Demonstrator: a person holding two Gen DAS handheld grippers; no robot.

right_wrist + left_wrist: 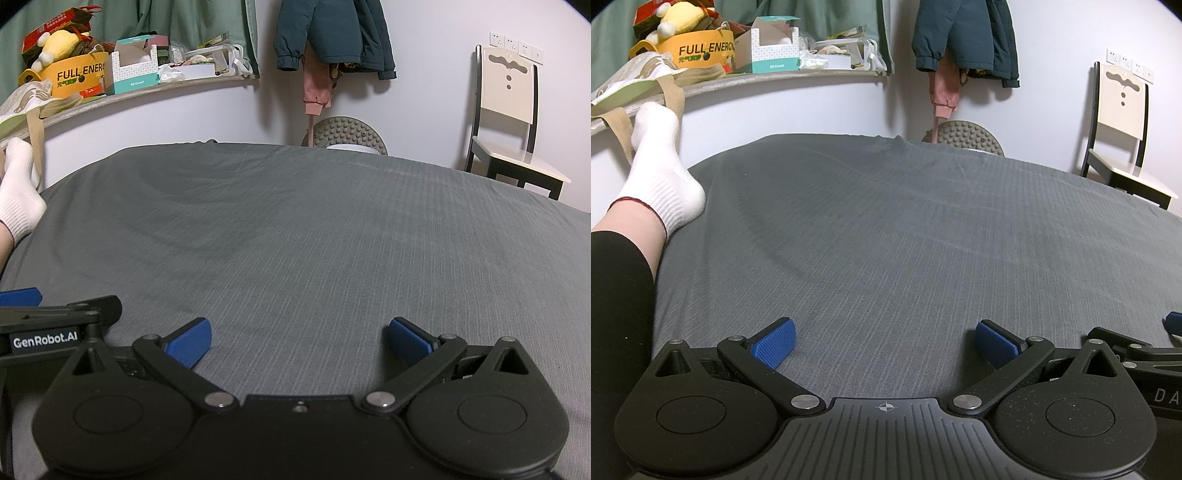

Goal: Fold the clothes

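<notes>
Garment: none visible on grey bed sheet (886, 229), direction unknown.
Left gripper (885, 341): spread wide, empty.
Right gripper (300, 341): spread wide, empty.

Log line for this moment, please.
left tongs: open, empty | right tongs: open, empty | grey sheet: bare | no garment on it

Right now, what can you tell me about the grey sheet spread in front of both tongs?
The grey sheet is a mid-grey woven fabric with fine lighter stripes, spread nearly flat over a bed-like surface, with faint curved creases towards the far left. Both open tongs, left and right, hover low over its near edge, holding nothing. A person's foot in a white sock lies at its left edge. No loose garment shows on it.
</notes>
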